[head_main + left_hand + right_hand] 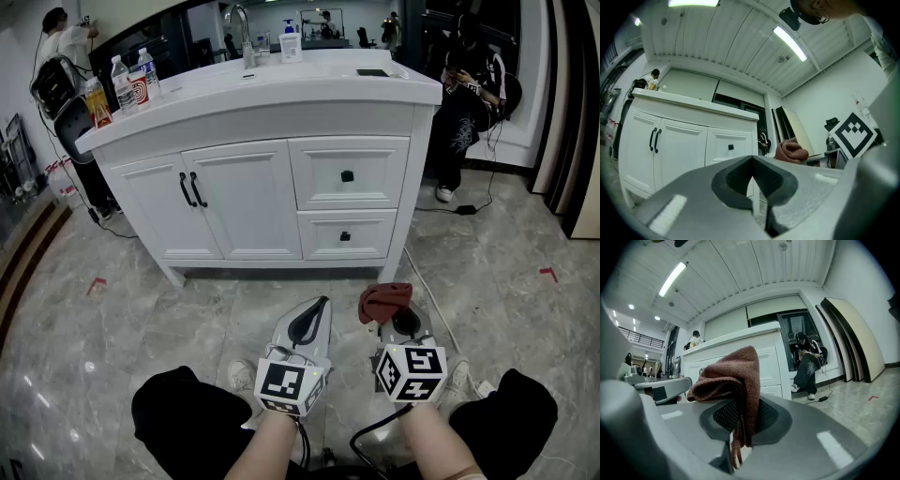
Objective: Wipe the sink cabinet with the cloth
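- The right gripper [739,423] is clamped on a rust-brown terry cloth [732,373].
- The left gripper [752,177] has its jaws pressed together, with nothing between them.
- Both point at the white wooden sink cabinet [239,202].

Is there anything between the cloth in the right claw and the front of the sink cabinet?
Nothing visible does. The cloth is clamped in the right claw, and only bare floor lies between it and the sink cabinet. The left claw sits beside it, shut and empty, off that path.
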`<state>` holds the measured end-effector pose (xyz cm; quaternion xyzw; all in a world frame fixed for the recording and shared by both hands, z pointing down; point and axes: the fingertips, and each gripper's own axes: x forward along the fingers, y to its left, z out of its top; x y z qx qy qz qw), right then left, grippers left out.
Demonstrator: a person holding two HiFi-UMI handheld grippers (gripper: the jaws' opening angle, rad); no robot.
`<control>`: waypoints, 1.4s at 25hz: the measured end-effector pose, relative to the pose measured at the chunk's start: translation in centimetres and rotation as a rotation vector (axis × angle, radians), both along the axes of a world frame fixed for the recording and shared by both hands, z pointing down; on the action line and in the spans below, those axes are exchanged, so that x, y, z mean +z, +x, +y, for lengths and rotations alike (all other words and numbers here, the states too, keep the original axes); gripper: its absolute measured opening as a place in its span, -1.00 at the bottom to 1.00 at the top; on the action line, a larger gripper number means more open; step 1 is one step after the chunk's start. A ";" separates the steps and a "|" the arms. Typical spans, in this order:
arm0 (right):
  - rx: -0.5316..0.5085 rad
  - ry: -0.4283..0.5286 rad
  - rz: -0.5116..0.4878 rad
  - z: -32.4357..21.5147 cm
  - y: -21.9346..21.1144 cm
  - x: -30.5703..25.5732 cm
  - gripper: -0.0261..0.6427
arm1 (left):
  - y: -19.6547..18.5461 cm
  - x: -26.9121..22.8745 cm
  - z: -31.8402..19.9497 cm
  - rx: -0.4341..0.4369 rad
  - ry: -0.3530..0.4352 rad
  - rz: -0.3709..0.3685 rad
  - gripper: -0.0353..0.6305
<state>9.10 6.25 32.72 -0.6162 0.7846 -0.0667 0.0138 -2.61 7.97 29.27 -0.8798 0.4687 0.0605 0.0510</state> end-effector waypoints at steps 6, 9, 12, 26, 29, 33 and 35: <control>0.002 -0.003 0.001 -0.1 0.3 -0.1 -0.69 | 0.3 -0.2 0.0 0.001 -0.002 -0.002 -0.89; 0.004 -0.003 0.001 -0.1 0.4 0.0 -0.69 | 0.3 -0.1 0.0 0.001 -0.003 -0.002 -0.89; 0.011 -0.004 -0.008 -0.1 0.5 0.0 -0.69 | 0.3 -0.1 -0.1 0.001 -0.003 0.000 -0.89; 0.013 -0.045 -0.059 -3.3 -0.3 1.6 -0.69 | -0.1 0.1 -3.4 -0.019 -0.018 0.031 -0.89; 0.013 -0.053 -0.077 -5.5 -0.7 2.0 -0.69 | -0.8 0.7 -5.4 -0.038 -0.037 0.049 -0.89; 0.011 -0.067 -0.103 -9.2 -1.0 2.3 -0.69 | -1.5 1.0 -8.5 -0.046 -0.048 0.057 -0.89; 0.001 -0.069 -0.115 -11.1 -1.5 2.3 -0.69 | -1.8 1.0 -9.9 -0.053 -0.042 0.048 -0.89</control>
